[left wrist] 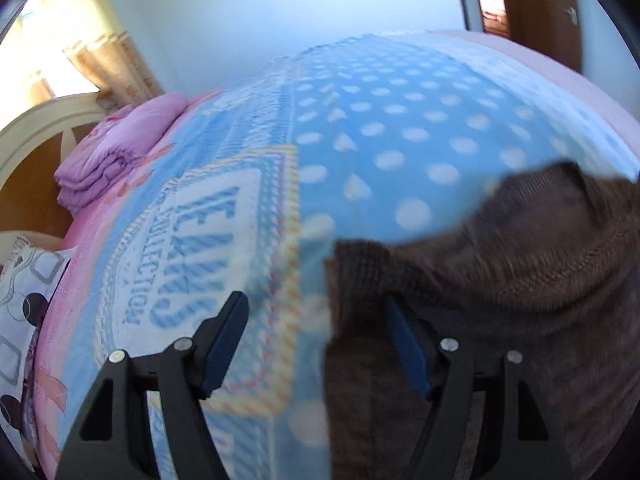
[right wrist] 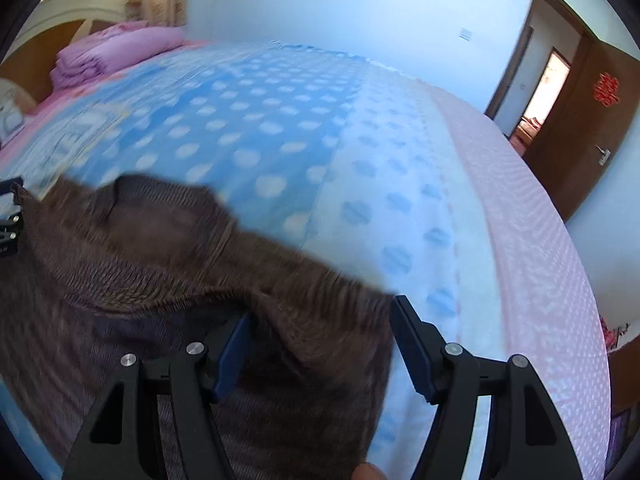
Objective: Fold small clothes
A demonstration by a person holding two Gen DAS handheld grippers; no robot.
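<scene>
My left gripper (left wrist: 318, 344) and right gripper (right wrist: 320, 344) both stand wide, holding nothing; the brown knit garment (right wrist: 168, 264) lies on the bed (right wrist: 400, 184), one side edge between each gripper's fingers.

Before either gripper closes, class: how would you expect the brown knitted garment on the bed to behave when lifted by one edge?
The brown knitted garment already lies in soft folds on the blue blanket, so it will probably droop. Its ribbed knit looks grippy, unlikely to slip. It cannot roll.
</scene>
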